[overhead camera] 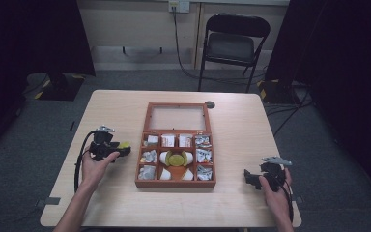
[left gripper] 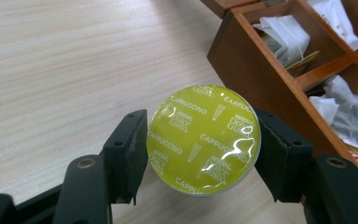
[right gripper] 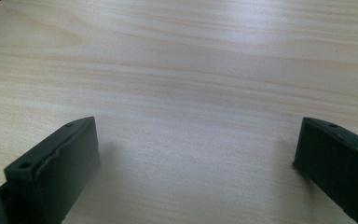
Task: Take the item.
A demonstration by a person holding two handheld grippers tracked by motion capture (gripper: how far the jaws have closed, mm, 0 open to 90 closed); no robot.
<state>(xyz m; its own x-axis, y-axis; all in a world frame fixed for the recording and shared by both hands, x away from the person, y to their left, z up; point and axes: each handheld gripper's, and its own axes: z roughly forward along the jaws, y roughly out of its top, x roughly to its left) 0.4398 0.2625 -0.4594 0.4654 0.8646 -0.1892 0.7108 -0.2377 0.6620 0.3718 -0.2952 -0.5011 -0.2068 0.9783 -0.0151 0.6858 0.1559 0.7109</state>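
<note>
While we look along the left gripper (left gripper: 200, 144), we see its two black jaws pinching a round coffee capsule (left gripper: 204, 139) by the rim, one jaw on each side. Its lid is a glossy yellow-green foil, smooth and a little domed, with white print and bright glints on it. The body of the capsule beneath the foil is hidden from us. It is held just above the desk (left gripper: 65, 60), a pale wood-grain board with fine straight streaks, close beside the left wall of the wooden box (left gripper: 256, 70).

From the high view the left gripper (overhead camera: 121, 148) sits near the left edge of the desk (overhead camera: 116, 108), and the capsule (overhead camera: 123, 144) shows as a small yellow spot at its tip. The box (overhead camera: 176, 184) stands in the middle of the desk: reddish-brown, square-cornered, split by thin walls into small compartments, its glass-paned lid (overhead camera: 178, 117) laid open toward the far edge. Crumpled white packets (left gripper: 284, 35) fill the side compartments; what they contain is too small to read. A second yellow disc (overhead camera: 176, 158) lies in the middle compartment among white rounded shapes we cannot identify.

The right gripper (overhead camera: 252, 178) rests near the right front corner, its matte jaws spread wide with nothing between them, bare desk (right gripper: 182, 84) under them. Both jaws are cut off at the bottom of the right gripper view.
</note>
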